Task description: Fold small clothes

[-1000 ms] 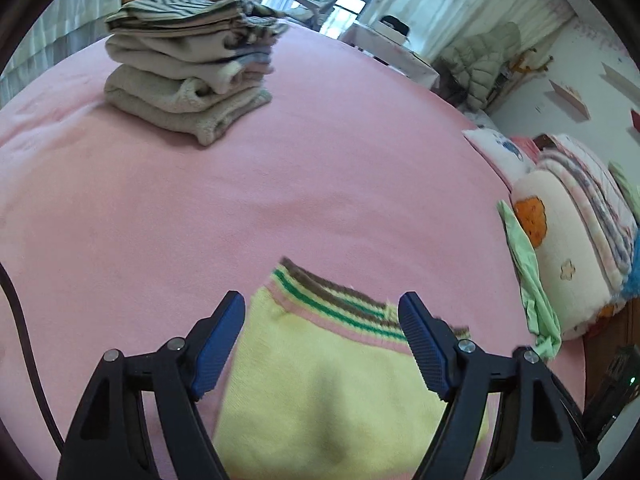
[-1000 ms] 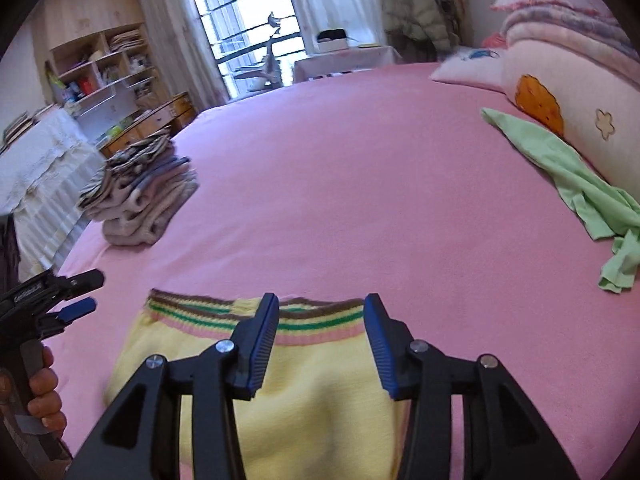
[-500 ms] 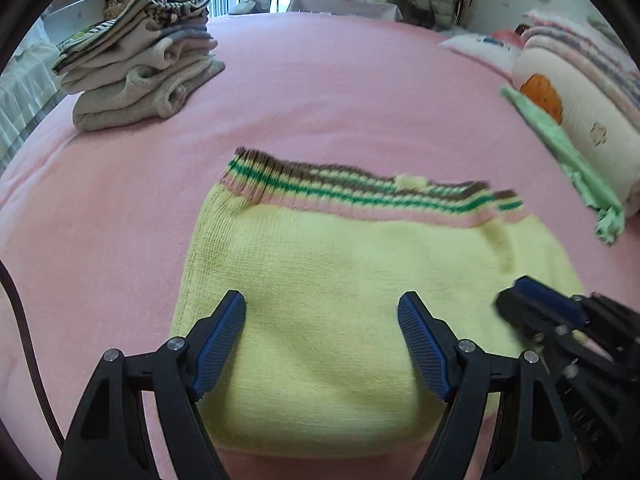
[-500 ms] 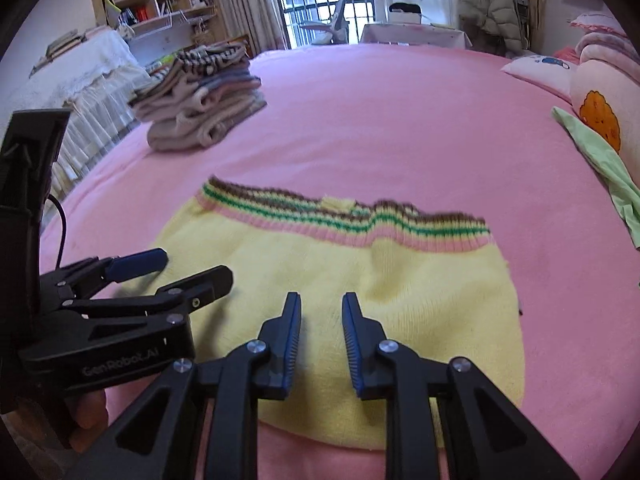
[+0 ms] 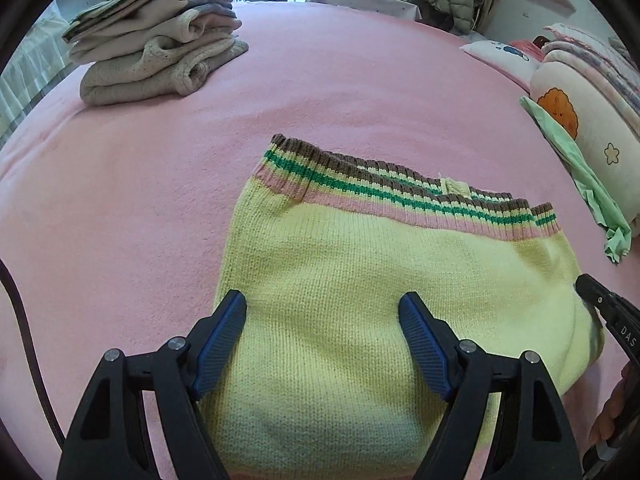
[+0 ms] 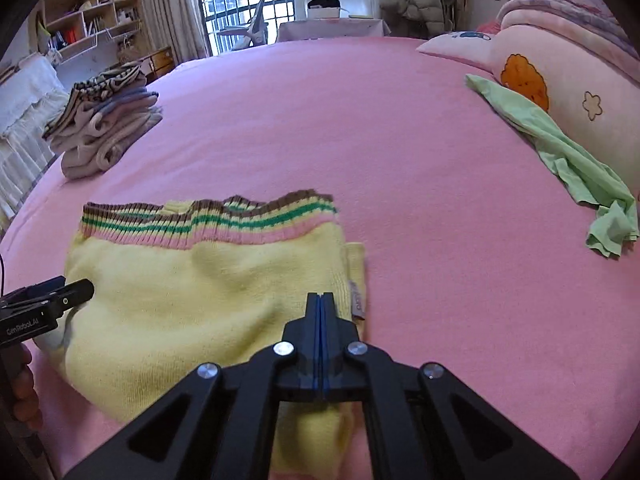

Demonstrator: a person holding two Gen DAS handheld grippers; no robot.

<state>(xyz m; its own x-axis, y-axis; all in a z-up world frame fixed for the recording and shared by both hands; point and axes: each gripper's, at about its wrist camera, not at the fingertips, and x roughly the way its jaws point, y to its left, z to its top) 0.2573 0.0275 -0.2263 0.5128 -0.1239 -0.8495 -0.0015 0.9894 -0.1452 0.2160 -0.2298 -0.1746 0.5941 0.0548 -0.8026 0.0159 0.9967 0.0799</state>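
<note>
Two views. Left wrist: my left gripper [image 5: 322,334] hovers jaws apart over the yellow knit [image 5: 380,280], lying flat on the pink bed [image 5: 140,200]. Right wrist: my right gripper [image 6: 321,300] is pressed together above the knit's right edge, nothing visibly pinched; soft, light, floppy, so I'd grab corners

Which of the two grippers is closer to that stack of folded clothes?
Left. The left gripper hangs over the yellow knit's side facing the folded stack; the right gripper is at the knit's opposite edge, farther off.
</note>
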